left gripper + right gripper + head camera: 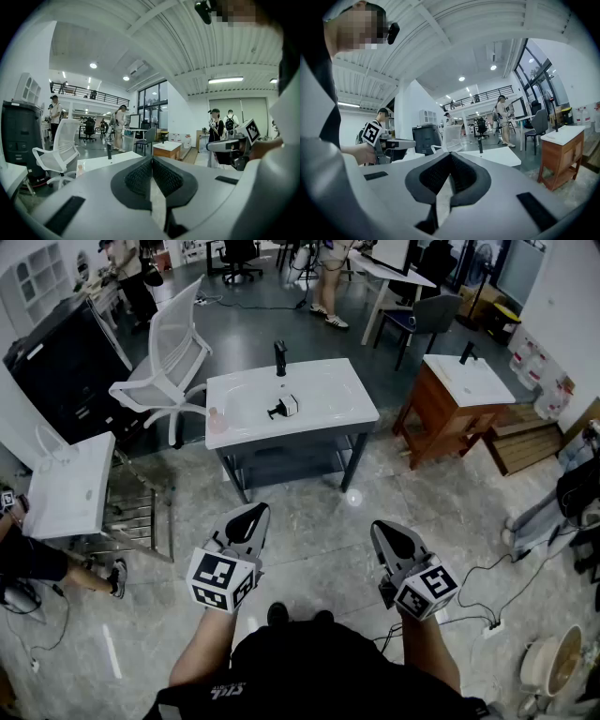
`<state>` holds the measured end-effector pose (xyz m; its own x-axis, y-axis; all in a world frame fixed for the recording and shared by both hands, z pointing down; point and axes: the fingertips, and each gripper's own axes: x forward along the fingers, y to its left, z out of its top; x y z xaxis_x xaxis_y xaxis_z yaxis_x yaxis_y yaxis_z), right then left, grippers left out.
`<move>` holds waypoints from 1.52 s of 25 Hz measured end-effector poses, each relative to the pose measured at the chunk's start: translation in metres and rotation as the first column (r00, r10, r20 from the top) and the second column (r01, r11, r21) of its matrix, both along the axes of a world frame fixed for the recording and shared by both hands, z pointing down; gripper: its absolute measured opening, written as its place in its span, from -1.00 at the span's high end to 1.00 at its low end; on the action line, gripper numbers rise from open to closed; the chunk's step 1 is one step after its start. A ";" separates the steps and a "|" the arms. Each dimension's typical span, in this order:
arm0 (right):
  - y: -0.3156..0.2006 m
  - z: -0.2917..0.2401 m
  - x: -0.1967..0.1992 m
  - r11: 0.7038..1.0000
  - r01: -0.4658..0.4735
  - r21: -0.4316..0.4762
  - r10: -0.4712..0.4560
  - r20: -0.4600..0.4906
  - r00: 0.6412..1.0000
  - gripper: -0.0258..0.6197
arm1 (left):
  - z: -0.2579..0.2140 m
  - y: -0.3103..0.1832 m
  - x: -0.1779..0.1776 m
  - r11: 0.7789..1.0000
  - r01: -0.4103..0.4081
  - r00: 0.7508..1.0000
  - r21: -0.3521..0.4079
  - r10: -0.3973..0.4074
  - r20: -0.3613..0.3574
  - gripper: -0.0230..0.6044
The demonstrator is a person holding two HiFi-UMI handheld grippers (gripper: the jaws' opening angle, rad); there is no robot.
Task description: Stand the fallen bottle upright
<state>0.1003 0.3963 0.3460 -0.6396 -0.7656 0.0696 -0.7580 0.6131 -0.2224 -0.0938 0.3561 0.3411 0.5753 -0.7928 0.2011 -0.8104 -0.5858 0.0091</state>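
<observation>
Even, bright light is given by ceiling strip lights (225, 80) and tall windows (536, 75) — shadows are kept soft. Strong fisheye bending and dark vignetting are seen at both gripper views' edges — near surfaces are blurred.

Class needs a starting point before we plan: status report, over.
Left claw and right claw shut, empty. Bottle lying on sink, far off. Chair beside sink, not blocking.

No legible text or numbers
</observation>
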 end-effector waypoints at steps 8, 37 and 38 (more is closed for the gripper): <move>0.003 0.005 0.001 1.000 0.002 -0.006 -0.002 0.003 1.000 0.89 | 0.004 0.003 0.005 1.000 -0.006 1.000 -0.004 0.006 0.003 0.86; 0.038 0.031 0.065 0.996 0.071 -0.060 -0.068 0.054 0.996 0.88 | 0.013 0.039 0.063 1.000 0.023 1.000 0.004 -0.023 0.017 0.87; 0.037 0.034 0.068 0.995 0.072 -0.071 -0.068 0.061 0.996 0.88 | 0.016 0.039 0.065 1.000 0.025 1.000 -0.007 -0.025 0.016 0.86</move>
<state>0.1679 0.4335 0.3798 -0.6963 -0.7128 0.0845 -0.6981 0.6451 -0.3106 -0.0292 0.3951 0.3571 0.5518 -0.8055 0.2159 -0.8249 -0.5652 -0.0003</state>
